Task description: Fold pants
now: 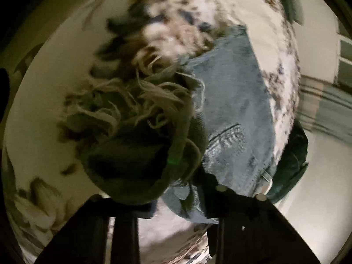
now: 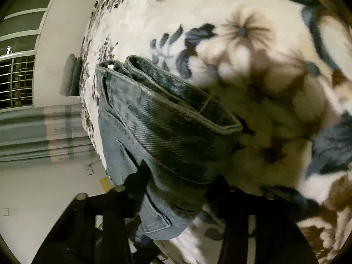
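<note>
The pants are light blue jeans lying on a floral blanket. In the left wrist view my left gripper is shut on the frayed hem of a leg, lifted and bunched close to the camera. In the right wrist view my right gripper is shut on the jeans' waistband, which folds over the rest of the jeans. The black fingers press the denim from both sides.
The blanket covers a bed with white, brown and blue flowers. Beyond the bed's edge are a pale floor, a striped curtain and a barred window. A dark green cloth lies at the bed's edge.
</note>
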Action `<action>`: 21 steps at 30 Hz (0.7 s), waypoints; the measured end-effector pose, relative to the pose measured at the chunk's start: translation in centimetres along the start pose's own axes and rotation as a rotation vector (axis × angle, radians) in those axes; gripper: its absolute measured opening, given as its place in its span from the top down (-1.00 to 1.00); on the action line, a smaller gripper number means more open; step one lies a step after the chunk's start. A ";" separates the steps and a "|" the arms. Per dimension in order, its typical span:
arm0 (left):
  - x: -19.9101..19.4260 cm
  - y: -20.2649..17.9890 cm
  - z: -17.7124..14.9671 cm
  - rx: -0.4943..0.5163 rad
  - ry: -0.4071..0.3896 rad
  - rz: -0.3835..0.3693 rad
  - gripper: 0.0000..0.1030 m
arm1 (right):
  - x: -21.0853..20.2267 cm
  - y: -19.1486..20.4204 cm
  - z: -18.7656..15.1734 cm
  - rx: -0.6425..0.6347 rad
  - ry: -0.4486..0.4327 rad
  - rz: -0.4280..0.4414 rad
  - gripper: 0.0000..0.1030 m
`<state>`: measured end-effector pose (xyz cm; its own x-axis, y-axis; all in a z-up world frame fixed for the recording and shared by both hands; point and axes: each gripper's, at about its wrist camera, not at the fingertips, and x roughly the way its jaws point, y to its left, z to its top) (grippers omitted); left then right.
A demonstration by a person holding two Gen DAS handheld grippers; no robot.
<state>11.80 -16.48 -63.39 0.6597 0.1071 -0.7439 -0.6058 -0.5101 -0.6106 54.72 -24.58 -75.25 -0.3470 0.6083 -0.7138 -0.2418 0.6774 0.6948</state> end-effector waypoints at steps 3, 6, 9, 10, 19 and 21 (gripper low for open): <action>-1.0 -1.2 0.8 0.070 0.005 -0.055 0.78 | -0.4 0.3 -0.7 0.012 -0.027 0.016 0.45; -2.2 -2.8 1.3 0.175 -0.007 -0.130 0.80 | -1.2 0.7 -1.9 0.045 -0.049 0.050 0.56; -1.7 -1.6 2.8 0.208 0.012 -0.205 0.76 | -1.8 0.7 -3.4 0.062 -0.050 0.069 0.57; -1.1 -0.8 3.4 0.189 0.022 -0.217 0.70 | -1.7 0.6 -3.8 0.062 -0.043 0.069 0.57; 3.0 0.6 5.7 0.073 0.055 -0.265 -0.06 | -0.3 -1.7 -2.6 0.083 -0.007 0.093 -0.12; 3.5 -0.3 5.5 0.059 0.037 -0.249 -0.17 | -0.2 -1.9 -2.4 0.086 -0.016 0.110 -0.20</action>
<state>11.78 -11.24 -67.29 0.8071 0.1914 -0.5585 -0.4464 -0.4211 -0.7895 53.05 -26.95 -76.23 -0.3527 0.6866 -0.6358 -0.1243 0.6390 0.7591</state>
